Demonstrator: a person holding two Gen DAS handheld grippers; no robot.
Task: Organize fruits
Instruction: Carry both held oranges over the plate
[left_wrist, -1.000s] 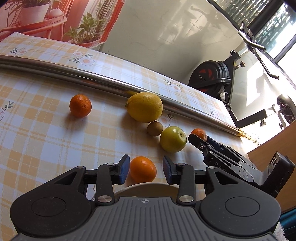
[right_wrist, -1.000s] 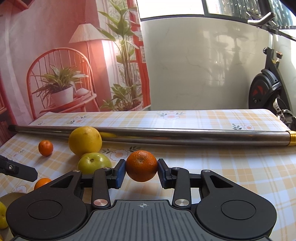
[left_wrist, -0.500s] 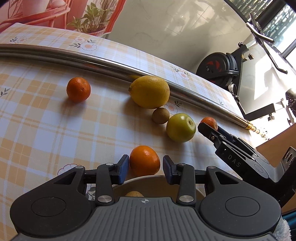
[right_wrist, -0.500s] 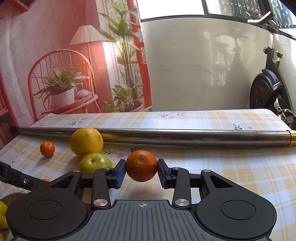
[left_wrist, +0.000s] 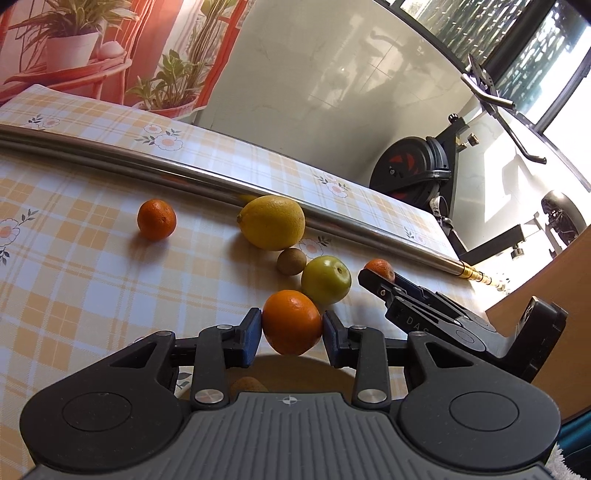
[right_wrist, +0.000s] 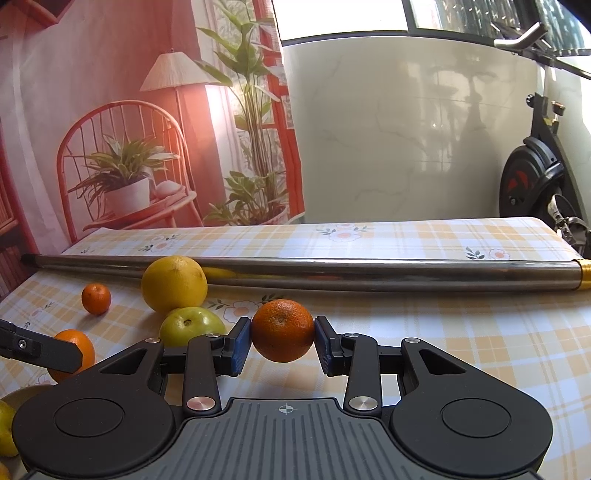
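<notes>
A: The left claw (left_wrist: 291, 334) is clamped on an orange (left_wrist: 291, 322), blue pads (left_wrist: 251, 335) pressed to both sides, held just above the bowl (left_wrist: 295, 371) — is that right?

B: Yes. A brown fruit (left_wrist: 246, 384) sits inside the bowl, mostly hidden.

A: And the right claw (right_wrist: 282, 345)?

B: Clamped on a mandarin (right_wrist: 282, 330), lifted off the cloth (right_wrist: 480, 350) — its shadow lies below it.

A: What is left on the table?

B: A small mandarin (left_wrist: 156, 219) off alone on the left, a lemon (left_wrist: 272, 222) against the steel rod (left_wrist: 147, 168), a kiwi (left_wrist: 291, 261) just beside the lemon, and a green apple (left_wrist: 325, 279) near the kiwi.
</notes>
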